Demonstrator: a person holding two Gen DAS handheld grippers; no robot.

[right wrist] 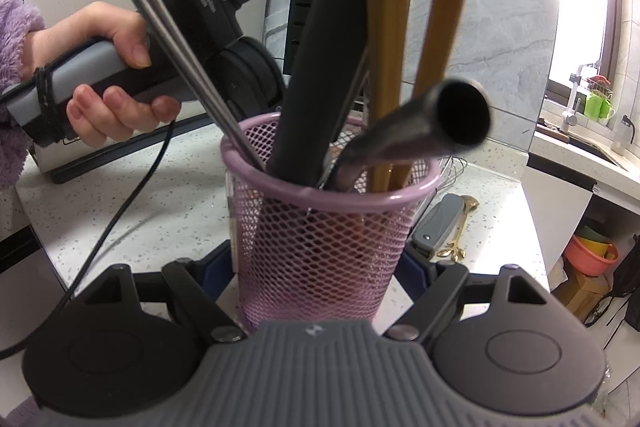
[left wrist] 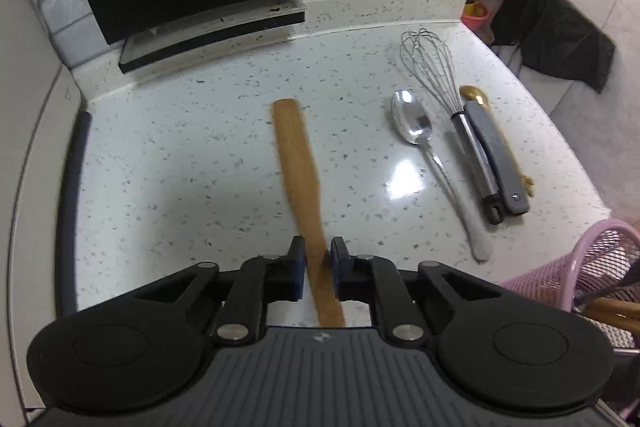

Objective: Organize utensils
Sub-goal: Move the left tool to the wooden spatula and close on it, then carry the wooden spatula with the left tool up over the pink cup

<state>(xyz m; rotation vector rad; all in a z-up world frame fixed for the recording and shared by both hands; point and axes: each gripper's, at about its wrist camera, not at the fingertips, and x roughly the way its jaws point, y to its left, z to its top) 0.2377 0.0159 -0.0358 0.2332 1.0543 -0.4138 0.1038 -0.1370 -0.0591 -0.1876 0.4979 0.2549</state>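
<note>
While the left gripper [left wrist: 313, 259] pinches a flat, tan wooden spatula [left wrist: 298, 163] by its narrow handle, the broad blade reaches ahead over the speckled tabletop [left wrist: 180, 155]. Right of it lie a silver spoon [left wrist: 414, 125], a wire whisk [left wrist: 434, 67] and a grey-handled tool [left wrist: 496, 155]. The right gripper [right wrist: 326, 267], spread wide, brackets a pink mesh holder [right wrist: 320, 251] crowded with upright utensils.
</note>
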